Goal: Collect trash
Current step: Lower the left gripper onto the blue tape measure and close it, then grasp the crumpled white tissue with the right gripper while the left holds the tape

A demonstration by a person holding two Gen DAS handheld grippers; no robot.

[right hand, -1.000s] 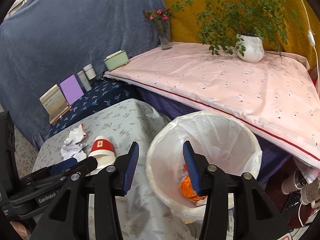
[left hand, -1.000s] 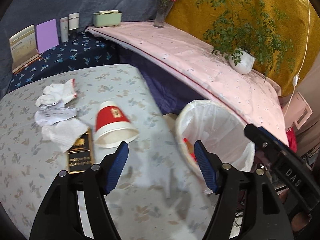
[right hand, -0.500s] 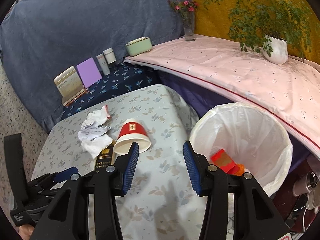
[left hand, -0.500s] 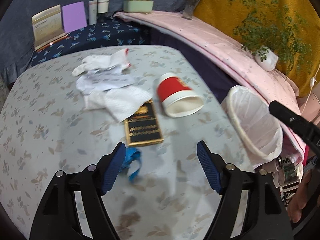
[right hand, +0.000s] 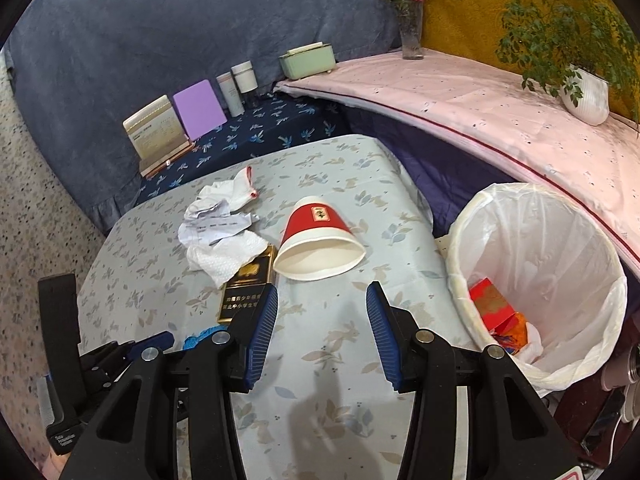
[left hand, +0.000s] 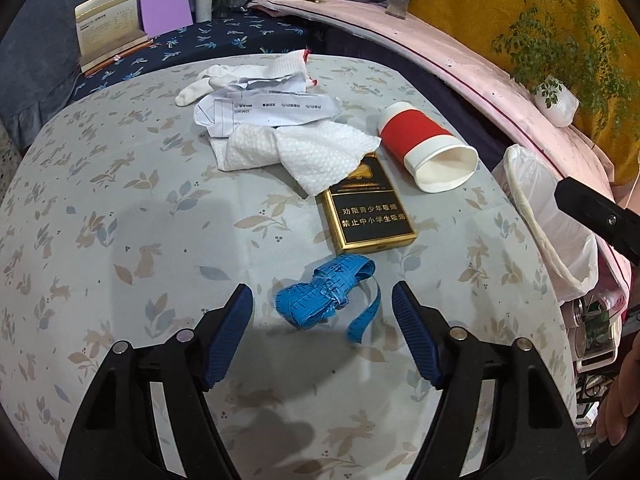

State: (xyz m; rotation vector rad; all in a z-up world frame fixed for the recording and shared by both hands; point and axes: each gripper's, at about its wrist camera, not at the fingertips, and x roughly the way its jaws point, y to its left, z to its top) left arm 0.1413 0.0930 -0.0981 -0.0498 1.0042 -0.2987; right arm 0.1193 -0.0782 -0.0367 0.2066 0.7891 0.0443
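A bunched blue tape measure [left hand: 316,298] lies on the leaf-print table, between the tips of my left gripper [left hand: 322,292]. Its jaws are closing, and the pads stand clear of the tape. Beyond it lie a black-and-gold cigarette box [left hand: 368,212], a white tissue [left hand: 320,152], crumpled paper [left hand: 264,108] and a red-and-white paper cup [left hand: 428,154] on its side. My right gripper [right hand: 322,291] hovers open and empty just short of the cup's [right hand: 320,240] mouth. The white-lined bin [right hand: 536,272] stands off the table's right edge, with red packaging [right hand: 490,304] inside.
A white glove [left hand: 224,76] lies at the table's far side. Behind, a dark blue shelf holds a purple card [left hand: 164,6], booklets and bottles. A pink-covered ledge [right hand: 500,112] carries a green box, a flower vase and a potted plant [right hand: 584,96].
Both grippers swung left from over the bin to over the table and came lower. The blue tape measure came into view and now sits between the left gripper's tips.
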